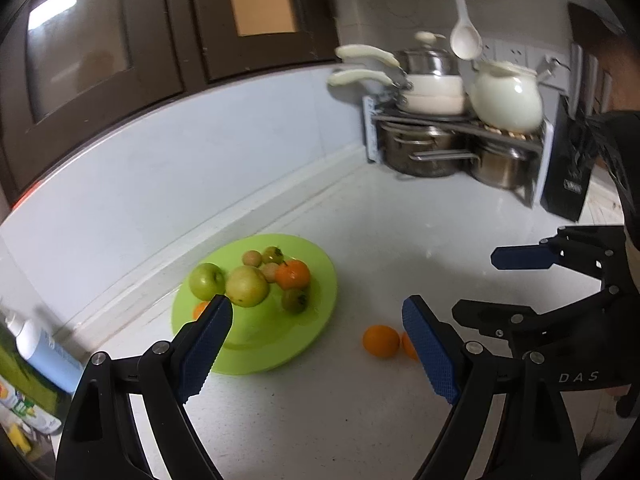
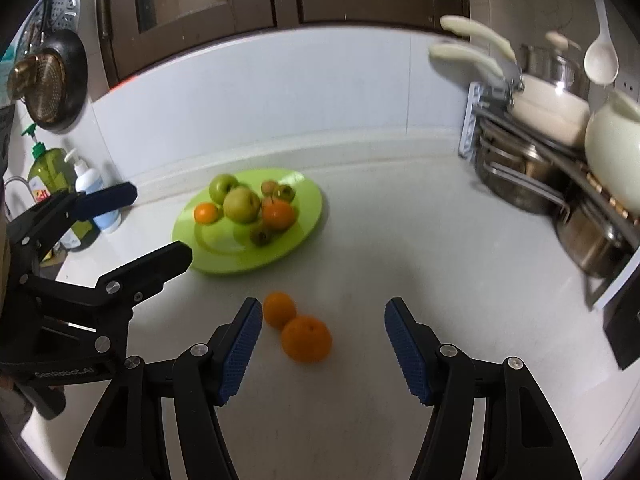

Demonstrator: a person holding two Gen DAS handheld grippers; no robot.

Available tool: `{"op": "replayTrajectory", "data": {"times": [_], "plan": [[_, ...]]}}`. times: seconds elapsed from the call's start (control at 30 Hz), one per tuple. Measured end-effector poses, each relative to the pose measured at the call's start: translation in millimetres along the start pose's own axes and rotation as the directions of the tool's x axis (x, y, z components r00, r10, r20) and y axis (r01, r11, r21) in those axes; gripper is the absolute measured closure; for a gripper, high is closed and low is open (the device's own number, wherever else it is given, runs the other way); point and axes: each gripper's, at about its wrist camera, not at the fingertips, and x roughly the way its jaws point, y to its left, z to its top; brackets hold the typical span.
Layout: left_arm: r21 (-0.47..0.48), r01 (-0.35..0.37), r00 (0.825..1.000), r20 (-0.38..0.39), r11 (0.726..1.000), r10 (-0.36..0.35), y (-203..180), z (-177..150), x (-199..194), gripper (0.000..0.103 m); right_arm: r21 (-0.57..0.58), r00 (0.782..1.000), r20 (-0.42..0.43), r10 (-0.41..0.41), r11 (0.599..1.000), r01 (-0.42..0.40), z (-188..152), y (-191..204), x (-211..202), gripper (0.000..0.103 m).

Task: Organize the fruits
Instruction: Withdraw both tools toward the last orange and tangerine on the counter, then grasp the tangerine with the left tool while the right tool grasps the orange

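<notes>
A lime green plate (image 1: 316, 312) (image 2: 308, 200) on the white counter holds two green apples (image 1: 247, 286) (image 2: 241, 205), an orange (image 1: 294, 274) (image 2: 277, 213), a small orange (image 2: 205, 213) and several small greenish fruits. Two loose oranges (image 2: 306, 339) (image 2: 279, 309) lie on the counter in front of the plate; one shows in the left wrist view (image 1: 381, 341). My right gripper (image 2: 324, 316) is open and empty, with the oranges between its fingers. My left gripper (image 1: 318, 312) is open and empty, above the plate's near edge.
A rack (image 1: 456, 128) (image 2: 560, 152) with steel pots, white pans and a white kettle stands at the back right. Soap bottles (image 2: 86, 188) stand at the left by the wall. A white ladle (image 1: 465, 38) hangs above the rack. Dark cabinets are above.
</notes>
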Motion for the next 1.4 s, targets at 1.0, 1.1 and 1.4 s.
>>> {"op": "replayTrajectory", "data": {"times": [1.0, 1.1, 1.4], "plan": [[0.172, 0.268, 0.956, -0.173, 0.948, -0.239, -16, -34, 83, 0.052, 0.049, 0.983, -0.166, 0.077, 0.996, -0.069, -24, 0, 72, 0.051], [0.169, 0.286, 0.95, -0.178, 0.943, -0.256, -18, -36, 86, 0.052, 0.063, 0.981, -0.173, 0.092, 0.995, -0.082, -25, -3, 74, 0.053], [0.156, 0.31, 0.939, -0.201, 0.938, -0.277, -28, -32, 99, 0.052, 0.085, 0.975, -0.186, 0.118, 0.991, -0.104, -26, -10, 79, 0.058]]}}
